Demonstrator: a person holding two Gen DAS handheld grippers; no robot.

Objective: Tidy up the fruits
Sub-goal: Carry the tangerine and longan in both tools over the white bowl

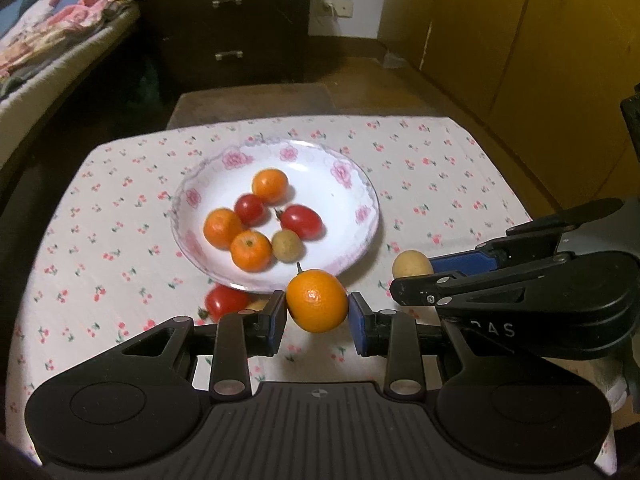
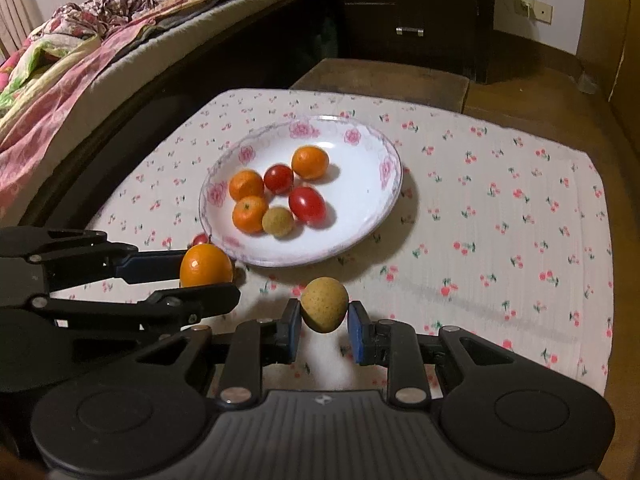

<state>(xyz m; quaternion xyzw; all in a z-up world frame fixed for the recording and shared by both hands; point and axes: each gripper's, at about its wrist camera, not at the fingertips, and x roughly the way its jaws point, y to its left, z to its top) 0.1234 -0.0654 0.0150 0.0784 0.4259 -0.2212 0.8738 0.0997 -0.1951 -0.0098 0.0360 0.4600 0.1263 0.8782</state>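
My left gripper (image 1: 317,312) is shut on a small orange (image 1: 317,301) with a short stem, held above the cloth just in front of the floral plate (image 1: 344,184). My right gripper (image 2: 324,318) is shut on a tan speckled round fruit (image 2: 324,304), also lifted near the plate's front. The plate (image 2: 360,216) holds three oranges, two red tomatoes and one tan fruit. A red tomato (image 1: 224,302) lies on the cloth by the plate's front rim, partly hidden behind my left finger. From the right wrist view the left gripper (image 2: 206,272) with its orange (image 2: 205,266) sits at the left.
A cherry-print cloth (image 2: 500,220) covers the low table. A bed with crumpled bedding (image 2: 80,52) runs along the left. A dark drawer cabinet (image 1: 228,24) stands behind, and a yellow wardrobe (image 1: 540,32) fills the right.
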